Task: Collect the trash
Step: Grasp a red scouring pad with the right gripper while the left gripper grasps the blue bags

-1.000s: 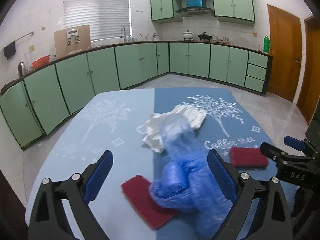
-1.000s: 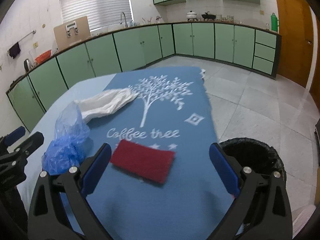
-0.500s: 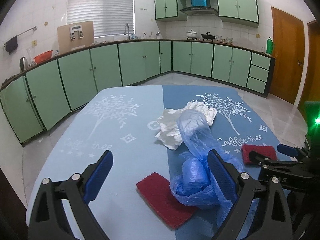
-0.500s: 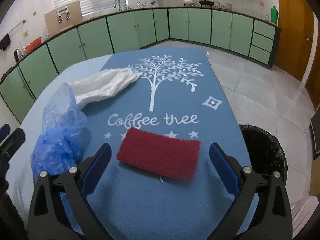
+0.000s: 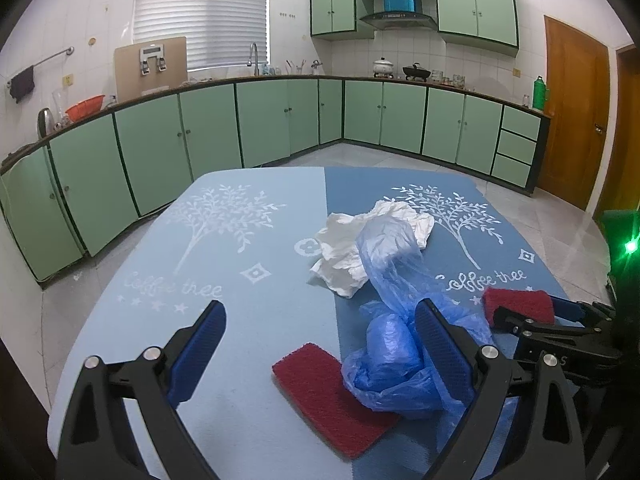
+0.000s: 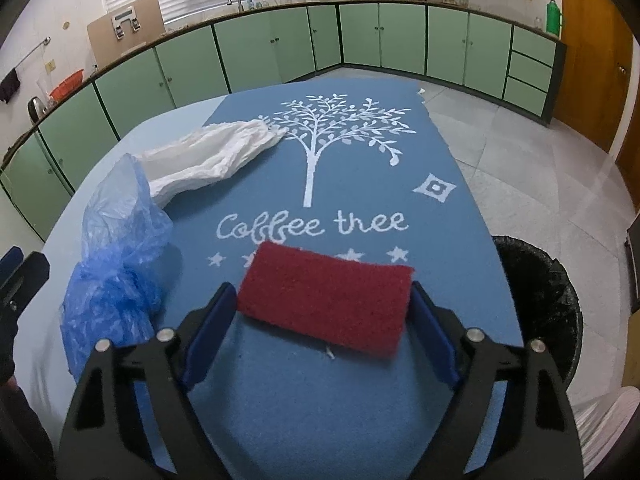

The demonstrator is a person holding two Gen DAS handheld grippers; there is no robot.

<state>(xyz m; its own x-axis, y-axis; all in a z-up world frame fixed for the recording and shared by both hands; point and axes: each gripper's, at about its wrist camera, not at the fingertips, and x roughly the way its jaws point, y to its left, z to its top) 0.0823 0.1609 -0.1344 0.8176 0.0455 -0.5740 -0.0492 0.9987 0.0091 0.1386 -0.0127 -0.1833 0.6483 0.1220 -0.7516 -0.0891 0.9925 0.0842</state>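
A red scouring pad (image 6: 326, 296) lies on the blue "Coffee tree" mat (image 6: 360, 168). My right gripper (image 6: 322, 292) straddles it with its jaws closing. Both blue fingertips (image 6: 218, 312) touch the pad's short ends. In the left wrist view the same pad (image 5: 518, 306) sits between the right gripper's fingers. My left gripper (image 5: 320, 312) hangs open over the table. A second red pad (image 5: 320, 392) lies between its fingers. A crumpled blue plastic bag (image 5: 396, 360) rests partly on that pad, against the right finger. A white crumpled bag (image 5: 352, 248) lies behind it.
A black lined trash bin (image 6: 560, 280) stands on the tiled floor just right of the table's edge. Green kitchen cabinets (image 5: 280, 120) run along the far walls, and a wooden door (image 5: 576, 112) is at the right.
My right gripper came forward and down over the red pad, and its jaws narrowed onto the pad's ends. The blue bag now sits a little farther from my left gripper.
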